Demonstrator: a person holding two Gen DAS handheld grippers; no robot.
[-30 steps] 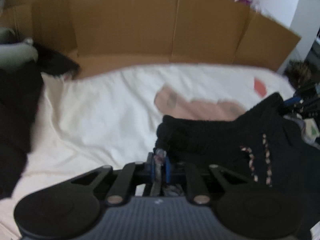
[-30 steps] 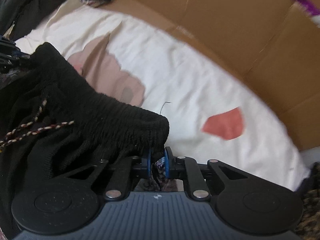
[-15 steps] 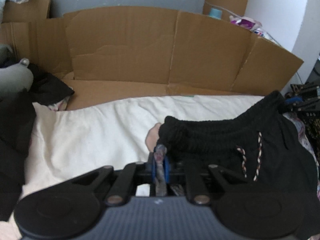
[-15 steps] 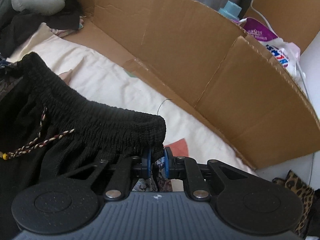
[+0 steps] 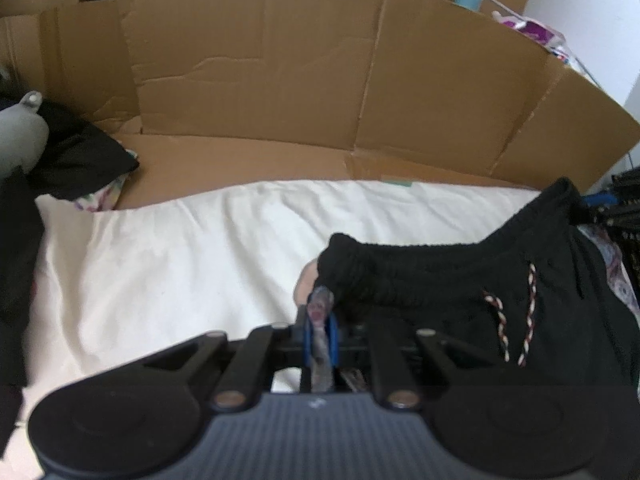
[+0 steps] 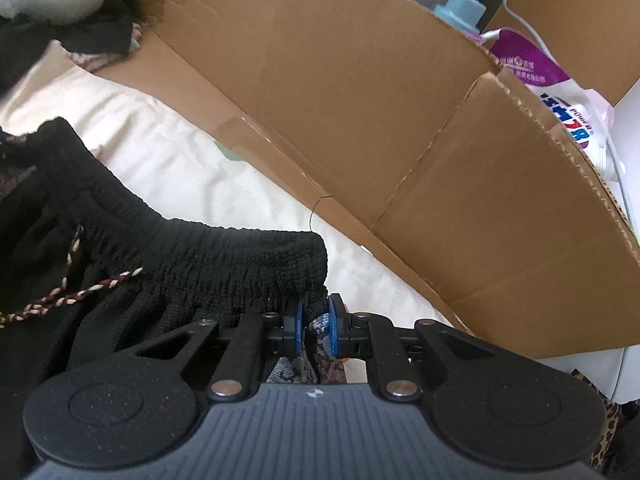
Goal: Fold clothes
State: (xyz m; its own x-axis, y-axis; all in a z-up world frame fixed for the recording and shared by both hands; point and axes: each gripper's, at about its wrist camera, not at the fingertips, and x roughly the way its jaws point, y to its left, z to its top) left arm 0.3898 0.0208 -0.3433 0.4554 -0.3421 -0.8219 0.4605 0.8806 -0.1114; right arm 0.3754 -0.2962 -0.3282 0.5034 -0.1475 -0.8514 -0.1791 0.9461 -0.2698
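Note:
Black shorts (image 5: 440,276) with an elastic ribbed waistband and a braided drawstring (image 5: 528,312) hang stretched between my two grippers above the white sheet (image 5: 180,272). My left gripper (image 5: 318,320) is shut on the waistband's left corner, with patterned grey lining pinched between its blue pads. In the right wrist view the same black shorts (image 6: 180,248) run off to the left, and my right gripper (image 6: 314,326) is shut on the waistband's right corner, again with patterned lining between the pads. The shorts' lower part is hidden below both grippers.
A brown cardboard wall (image 5: 320,100) stands along the far edge of the sheet. Dark clothes and a grey stuffed shape (image 5: 20,140) lie at the left. A blue-capped bottle (image 6: 460,10) and a purple and white bag (image 6: 560,92) sit behind the cardboard at the right.
Both grippers have carried the shorts toward the cardboard wall. The pink and red prints on the sheet have slipped out of sight under the shorts.

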